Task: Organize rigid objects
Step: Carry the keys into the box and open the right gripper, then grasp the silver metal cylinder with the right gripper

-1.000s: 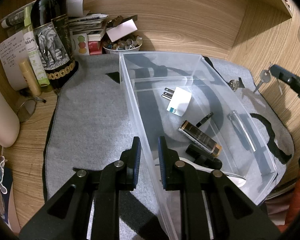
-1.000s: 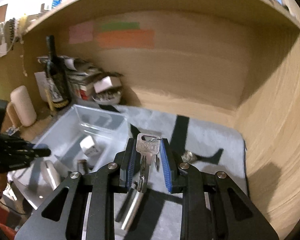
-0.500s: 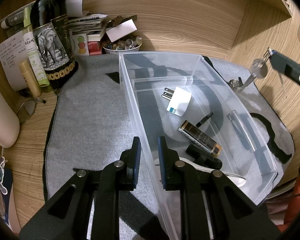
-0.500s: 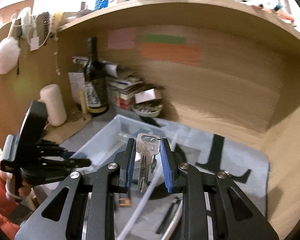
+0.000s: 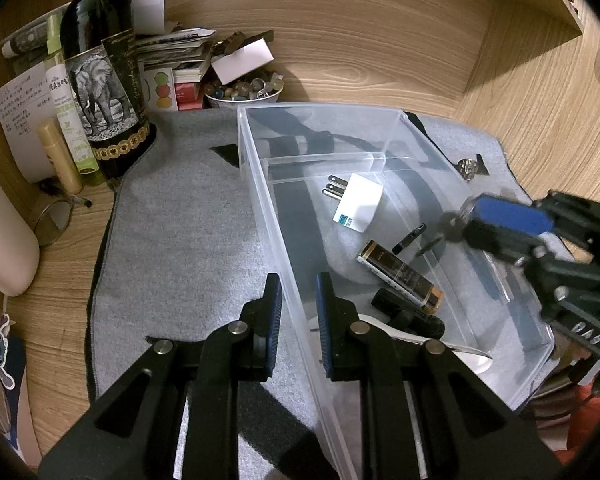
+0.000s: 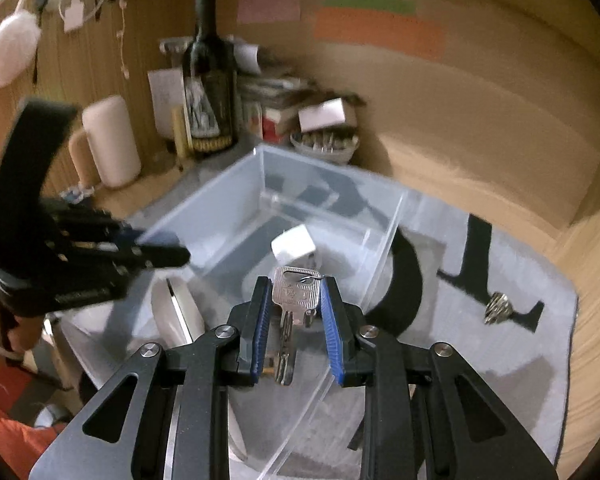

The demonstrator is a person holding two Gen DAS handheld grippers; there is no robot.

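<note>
One silver metal key [image 6: 295, 292] hangs over the clear plastic storage bin [image 5: 396, 120], pinched by the right gripper [image 6: 294, 320].

Right jaws are clenched on the key's flat bow, the blade and a second key on its ring dangling below; light, stiff and slick, it is best held across that broad head. Left gripper [image 5: 296, 312] straddles the bin's near wall, pads apart on either side, whether touching it I cannot tell. White plug adapter [image 5: 358, 208] lies inside.
</note>
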